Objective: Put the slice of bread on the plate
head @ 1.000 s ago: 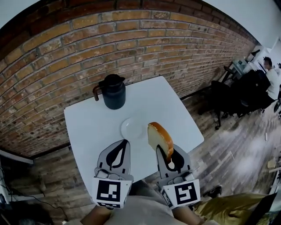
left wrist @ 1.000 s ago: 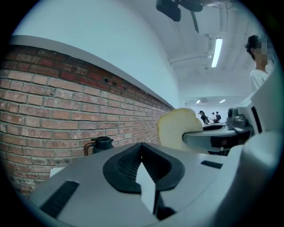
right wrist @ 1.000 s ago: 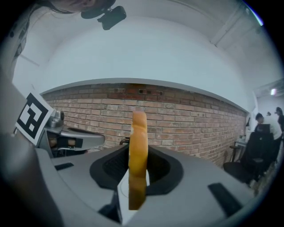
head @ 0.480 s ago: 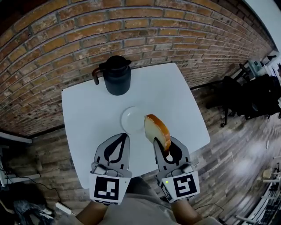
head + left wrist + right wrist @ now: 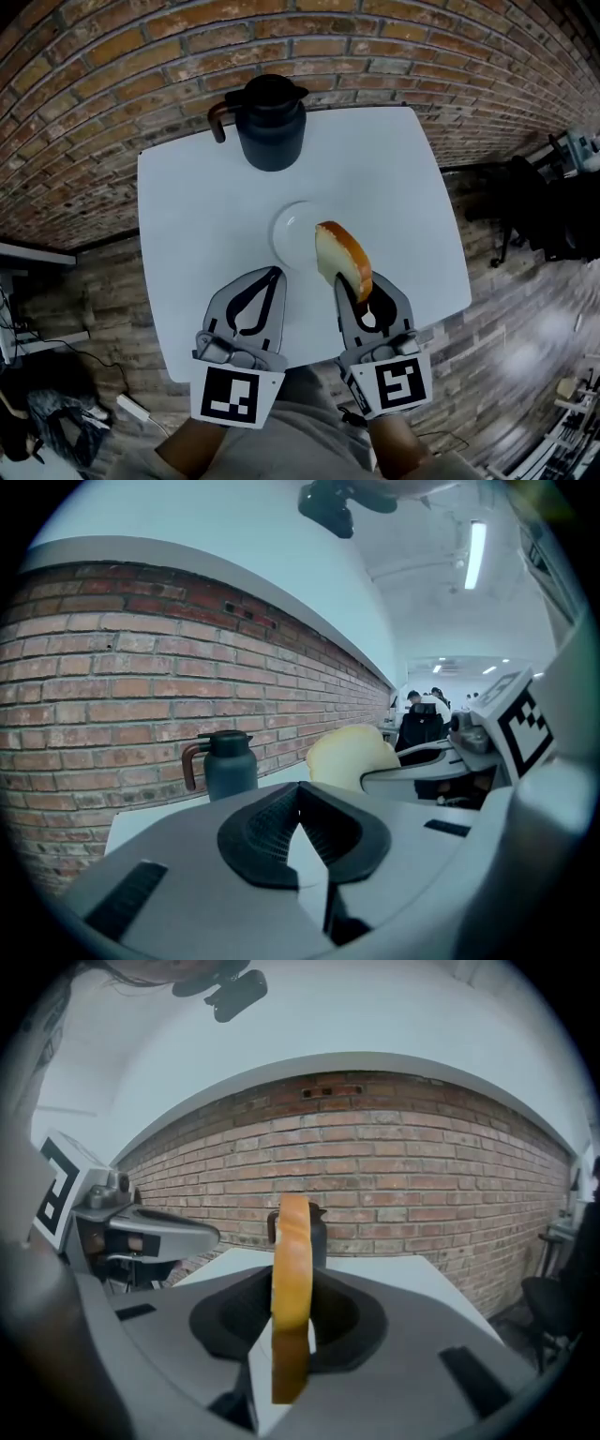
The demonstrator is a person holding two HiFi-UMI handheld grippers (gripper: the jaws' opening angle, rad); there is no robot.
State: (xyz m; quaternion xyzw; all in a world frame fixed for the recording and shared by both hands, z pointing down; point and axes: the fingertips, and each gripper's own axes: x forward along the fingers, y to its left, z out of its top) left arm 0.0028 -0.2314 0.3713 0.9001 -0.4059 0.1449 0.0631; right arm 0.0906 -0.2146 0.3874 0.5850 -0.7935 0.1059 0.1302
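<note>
A steep downward view from the person's head shows a white square table (image 5: 394, 178) set against a red brick wall (image 5: 112, 84), with wooden floor (image 5: 525, 319) around it. Near the table's middle lies a small round white plate (image 5: 289, 228). A dark jug (image 5: 272, 131) with a brown handle stands upright at about 11 o'clock from the plate, well apart from it, close to the wall edge of the table. Two grey grippers reach in from the 6 o'clock edge of the table, each carrying a cube with black-and-white square markers. The right gripper (image 5: 350, 287) is clamped on the slice of bread (image 5: 345, 261), which stands on its edge between the jaws, with the golden crust turned up and to the right and the pale crumb facing left. The slice sits at about 4 o'clock from the plate's centre and overlaps the plate's rim in the head view; whether it touches the plate cannot be told. The right gripper view shows the slice narrow and upright, pinched between the jaw pads. The left gripper (image 5: 271, 275) lies at about 7 o'clock from the plate, just short of its rim, with its jaw tips together and nothing between them.
</note>
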